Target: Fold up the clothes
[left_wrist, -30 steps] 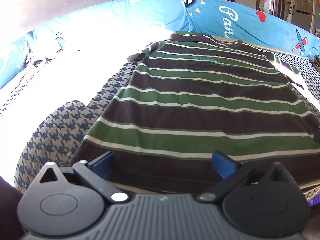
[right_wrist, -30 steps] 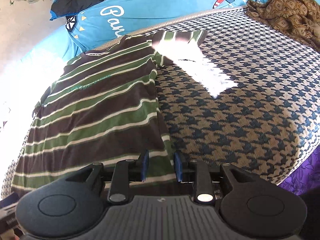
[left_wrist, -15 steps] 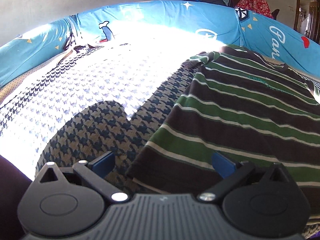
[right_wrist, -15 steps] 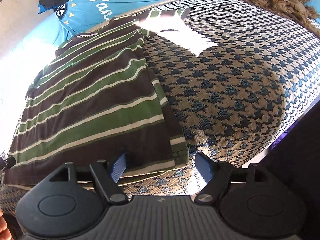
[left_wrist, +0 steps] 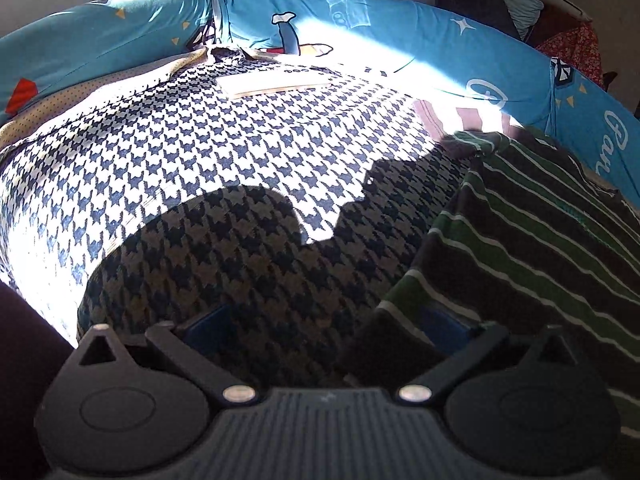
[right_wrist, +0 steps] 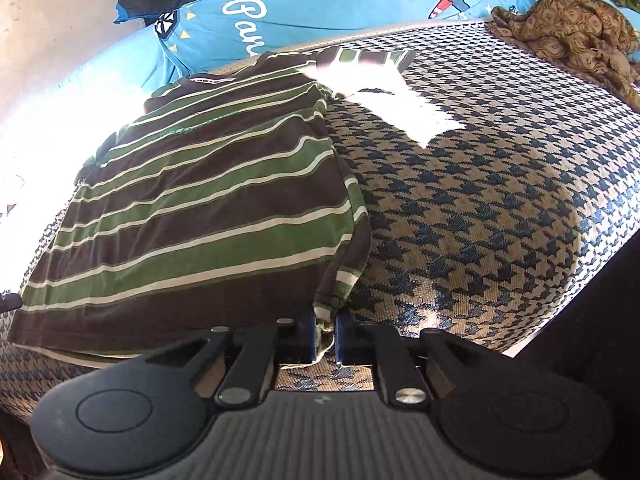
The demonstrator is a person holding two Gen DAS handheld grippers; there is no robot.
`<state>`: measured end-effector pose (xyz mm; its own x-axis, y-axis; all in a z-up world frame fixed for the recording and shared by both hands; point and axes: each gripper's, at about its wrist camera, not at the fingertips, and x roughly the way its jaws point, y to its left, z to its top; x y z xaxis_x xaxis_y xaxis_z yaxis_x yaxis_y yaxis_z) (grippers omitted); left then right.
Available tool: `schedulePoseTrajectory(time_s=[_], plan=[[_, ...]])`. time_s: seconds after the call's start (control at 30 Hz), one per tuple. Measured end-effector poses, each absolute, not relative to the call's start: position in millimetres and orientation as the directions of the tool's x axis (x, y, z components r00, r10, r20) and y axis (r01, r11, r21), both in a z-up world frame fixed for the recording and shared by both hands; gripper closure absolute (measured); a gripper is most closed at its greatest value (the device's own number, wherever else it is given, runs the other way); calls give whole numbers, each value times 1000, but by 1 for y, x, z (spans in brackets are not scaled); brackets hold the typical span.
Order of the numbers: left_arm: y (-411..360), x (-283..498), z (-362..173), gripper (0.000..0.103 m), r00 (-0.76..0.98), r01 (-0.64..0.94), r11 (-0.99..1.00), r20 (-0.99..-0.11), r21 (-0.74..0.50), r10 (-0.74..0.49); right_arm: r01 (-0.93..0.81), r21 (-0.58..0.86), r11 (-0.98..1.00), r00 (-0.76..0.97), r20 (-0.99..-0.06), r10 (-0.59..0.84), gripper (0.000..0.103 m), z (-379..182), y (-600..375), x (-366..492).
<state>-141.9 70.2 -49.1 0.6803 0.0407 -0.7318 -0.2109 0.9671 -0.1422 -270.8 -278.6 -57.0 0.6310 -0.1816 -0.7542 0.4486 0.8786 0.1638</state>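
Note:
A brown, green and white striped shirt [right_wrist: 208, 200] lies flat on the houndstooth bed cover [right_wrist: 460, 200], collar toward the blue bolster. My right gripper [right_wrist: 325, 330] is shut on the shirt's lower right hem corner, and a pinch of fabric bunches between the blue pads. In the left wrist view the shirt [left_wrist: 520, 248] fills the right side. Its lower left corner lies between the wide-apart fingers of my left gripper [left_wrist: 326, 326], close to the right finger [left_wrist: 444, 322]. That gripper is open and holds nothing.
A blue printed bolster [left_wrist: 360, 16] runs along the far side of the bed. A crumpled brown patterned cloth [right_wrist: 568, 36] sits at the back right. A flat white object [left_wrist: 276, 82] lies far left in sunlight. The bed edge [right_wrist: 560, 312] drops off at the right.
My right gripper opened over the hem corner, then shut on it. My left gripper swung left along the hem to the shirt's lower left corner and stayed open.

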Motion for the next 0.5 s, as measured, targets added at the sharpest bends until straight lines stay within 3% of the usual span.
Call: schedulePoseTrajectory(time_s=[0.3,0.4,0.5], plan=[[49,-143,-51,0,691,-112,983,-722,-147,-29,440,126,889,682,-691,-240,95,-46,-269,-278],[38,-142,-53,0,689,-85,992,-725,-96,-11,443,130,887,678,-696,-237,95,-47,-270,-278],[30,-142,-55,8,697,-67,996,-717,-57,6,446,136,885,680,-694,-236,95,-47,-271,-279]])
